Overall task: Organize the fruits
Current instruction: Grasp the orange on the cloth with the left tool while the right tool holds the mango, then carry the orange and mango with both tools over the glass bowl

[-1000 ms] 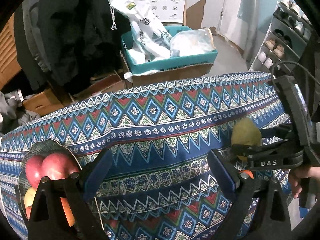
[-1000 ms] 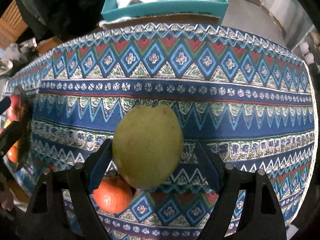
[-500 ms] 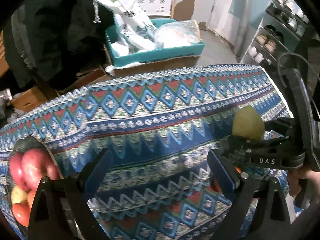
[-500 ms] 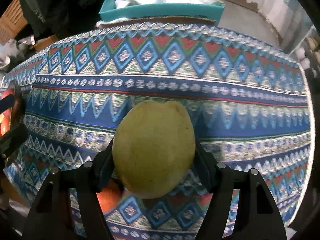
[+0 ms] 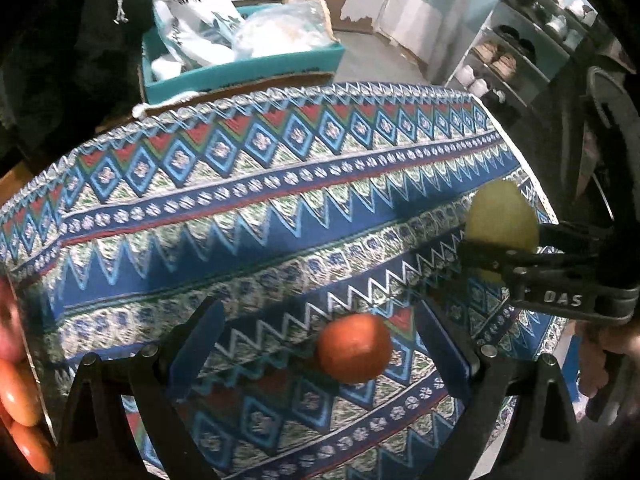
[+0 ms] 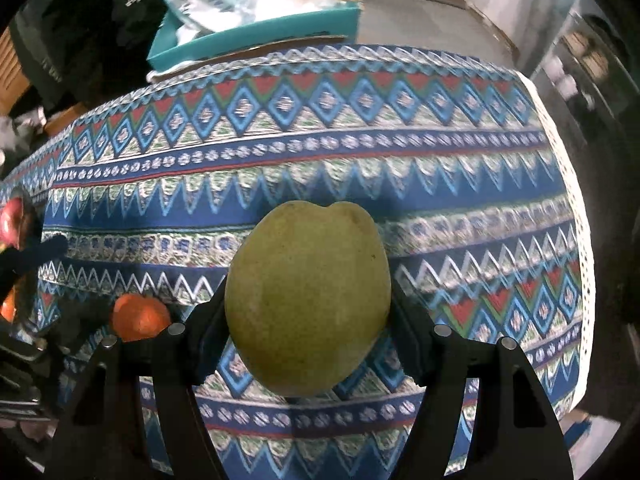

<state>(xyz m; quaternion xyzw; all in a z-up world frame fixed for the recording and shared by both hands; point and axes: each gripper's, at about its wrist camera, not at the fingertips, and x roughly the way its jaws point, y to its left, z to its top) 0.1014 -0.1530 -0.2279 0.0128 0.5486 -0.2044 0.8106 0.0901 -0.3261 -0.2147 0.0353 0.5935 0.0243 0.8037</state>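
Observation:
My right gripper (image 6: 308, 320) is shut on a green pear (image 6: 307, 300) and holds it above the patterned tablecloth (image 6: 360, 152). The pear also shows in the left wrist view (image 5: 502, 218), gripped by the right gripper at the right edge. My left gripper (image 5: 316, 340) is open, and an orange (image 5: 354, 348) lies on the cloth between its fingers, nearer the right one. The orange also shows in the right wrist view (image 6: 140, 317). A plate of red apples and orange fruit (image 5: 18, 384) sits at the far left.
Beyond the table's far edge stands a teal box (image 5: 244, 66) with white bags. A shoe rack (image 5: 528, 40) stands at the back right. The tablecloth's right edge (image 6: 576, 240) drops off close to the pear.
My left gripper has swung right and down, so the orange now lies between its fingers and the plate has slid to the left edge. The right gripper closed on the pear and lifted it.

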